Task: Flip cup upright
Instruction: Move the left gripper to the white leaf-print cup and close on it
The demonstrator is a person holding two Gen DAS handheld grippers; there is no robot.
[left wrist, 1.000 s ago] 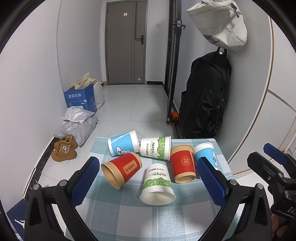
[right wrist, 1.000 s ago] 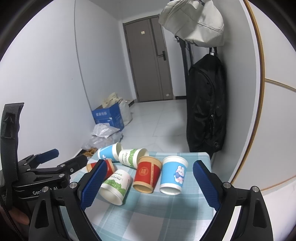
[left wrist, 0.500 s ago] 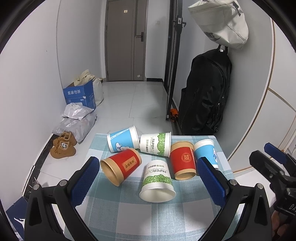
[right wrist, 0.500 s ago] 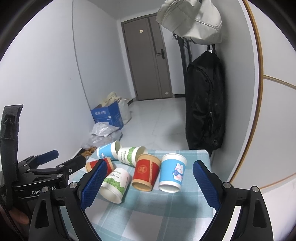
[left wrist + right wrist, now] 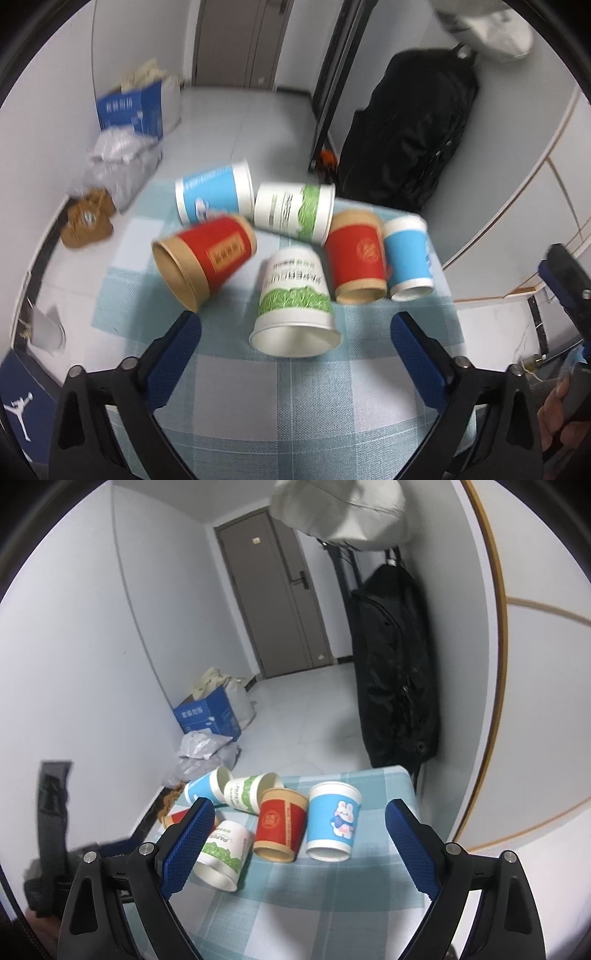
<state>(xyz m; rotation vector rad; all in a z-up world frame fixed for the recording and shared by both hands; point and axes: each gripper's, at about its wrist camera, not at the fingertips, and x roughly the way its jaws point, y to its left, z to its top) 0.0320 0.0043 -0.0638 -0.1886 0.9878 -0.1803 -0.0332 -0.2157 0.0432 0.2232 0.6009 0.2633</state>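
Several paper cups lie on their sides on a small table with a blue checked cloth (image 5: 280,398). A green-and-white cup (image 5: 293,299) lies nearest, mouth toward me; it also shows in the right wrist view (image 5: 221,853). A red cup (image 5: 207,258) lies left, another red cup (image 5: 356,254) (image 5: 280,825) and a blue rabbit cup (image 5: 408,258) (image 5: 332,821) right. A blue cup (image 5: 214,195) and a second green cup (image 5: 293,212) lie behind. My left gripper (image 5: 295,354) is open just before the nearest cup. My right gripper (image 5: 295,845) is open, in front of the cups.
A black bag (image 5: 406,129) hangs by the wall behind the table's right side. On the floor left of the table are brown shoes (image 5: 86,221), plastic bags (image 5: 122,162) and a blue box (image 5: 129,110). The right gripper shows at the right edge of the left wrist view (image 5: 565,280).
The left gripper has moved forward and tilted down toward the cups, which now look larger and closer. The right gripper has moved forward slightly. No cup has moved.
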